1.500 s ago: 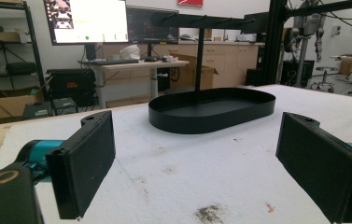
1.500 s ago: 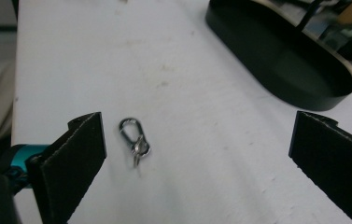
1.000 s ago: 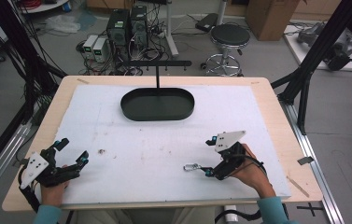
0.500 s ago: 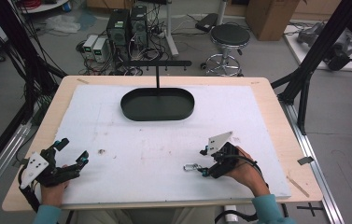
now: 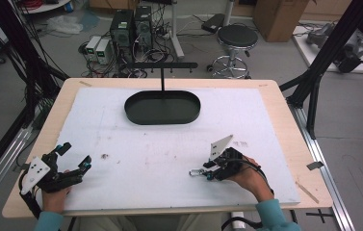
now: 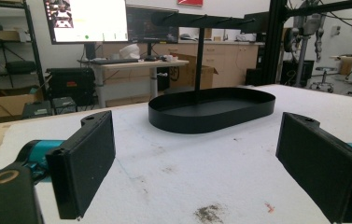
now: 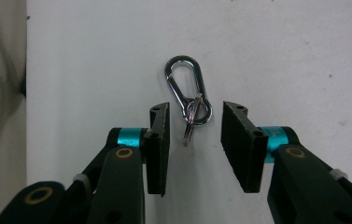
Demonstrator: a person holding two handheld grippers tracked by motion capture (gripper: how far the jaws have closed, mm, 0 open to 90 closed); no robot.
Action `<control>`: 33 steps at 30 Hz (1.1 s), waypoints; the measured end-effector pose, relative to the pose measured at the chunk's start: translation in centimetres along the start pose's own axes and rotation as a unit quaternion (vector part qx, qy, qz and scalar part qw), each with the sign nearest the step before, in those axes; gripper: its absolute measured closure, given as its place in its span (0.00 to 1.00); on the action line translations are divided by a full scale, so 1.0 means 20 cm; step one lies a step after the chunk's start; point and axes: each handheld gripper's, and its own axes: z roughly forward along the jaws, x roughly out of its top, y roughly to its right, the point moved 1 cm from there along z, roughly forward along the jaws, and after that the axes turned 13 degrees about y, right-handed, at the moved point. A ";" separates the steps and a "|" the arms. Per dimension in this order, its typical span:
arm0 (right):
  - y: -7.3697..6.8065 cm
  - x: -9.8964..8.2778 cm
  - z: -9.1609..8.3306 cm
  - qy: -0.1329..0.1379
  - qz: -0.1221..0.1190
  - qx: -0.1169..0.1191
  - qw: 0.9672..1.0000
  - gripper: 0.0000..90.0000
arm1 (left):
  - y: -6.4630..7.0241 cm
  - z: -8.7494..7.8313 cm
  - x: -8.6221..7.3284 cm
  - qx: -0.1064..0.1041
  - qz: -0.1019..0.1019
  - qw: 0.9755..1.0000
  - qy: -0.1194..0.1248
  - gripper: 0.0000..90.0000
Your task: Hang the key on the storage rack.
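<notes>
Right gripper (image 7: 192,135) low over white mat (image 5: 160,144), jaws parted either side of silver carabiner (image 7: 188,91) with key ring, not touching it. Left gripper (image 6: 197,158) jaws wide apart, holding nothing, well left of it. Black oval tray (image 5: 162,107) with stand farther ahead, between both.
</notes>
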 end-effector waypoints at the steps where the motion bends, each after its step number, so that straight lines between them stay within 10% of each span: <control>1: 0.00 0.00 0.00 0.000 0.001 0.000 1.000 0.77 | 0.00 0.00 0.00 0.000 -0.001 1.000 0.001 0.13; 33: 0.01 0.00 -0.02 0.002 0.015 0.002 1.000 0.98 | 0.00 0.00 0.00 0.000 0.000 1.000 0.000 0.13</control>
